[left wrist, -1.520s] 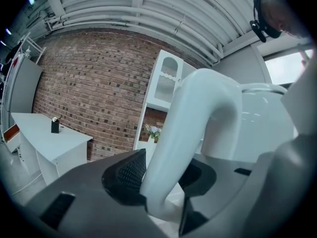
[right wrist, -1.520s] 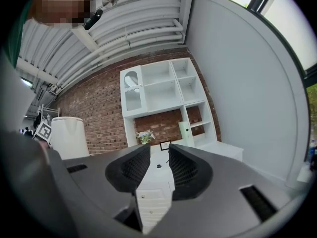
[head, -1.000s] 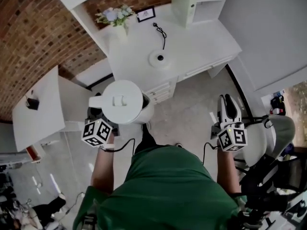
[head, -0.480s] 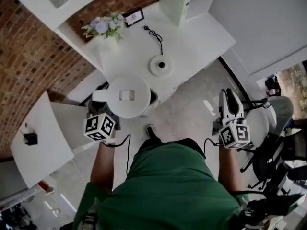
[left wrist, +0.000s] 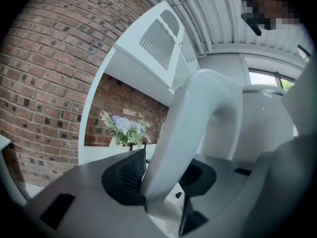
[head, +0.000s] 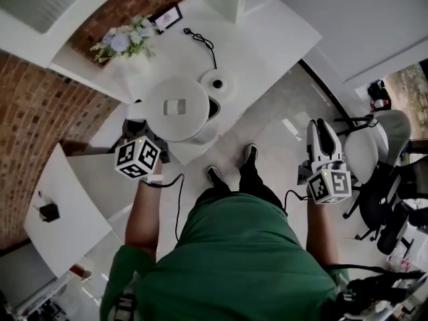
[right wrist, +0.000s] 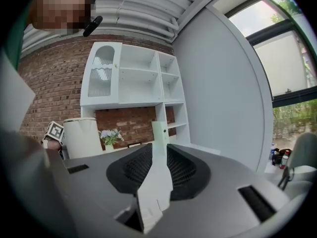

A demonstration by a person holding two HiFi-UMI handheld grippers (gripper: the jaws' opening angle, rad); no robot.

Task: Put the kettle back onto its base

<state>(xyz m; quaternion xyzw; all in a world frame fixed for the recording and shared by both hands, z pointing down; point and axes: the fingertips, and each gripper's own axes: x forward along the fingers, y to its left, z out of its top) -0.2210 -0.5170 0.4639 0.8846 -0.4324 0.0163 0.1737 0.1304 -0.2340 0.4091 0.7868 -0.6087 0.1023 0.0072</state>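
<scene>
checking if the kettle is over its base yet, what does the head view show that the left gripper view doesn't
Only the head view: the round base on the white desk, its cord, and the kettle held beside the base, not on it. Only the left gripper view: the left tongs with their pads clamped on the kettle's handle. Both: the kettle, the flowers and the brick wall.
</scene>
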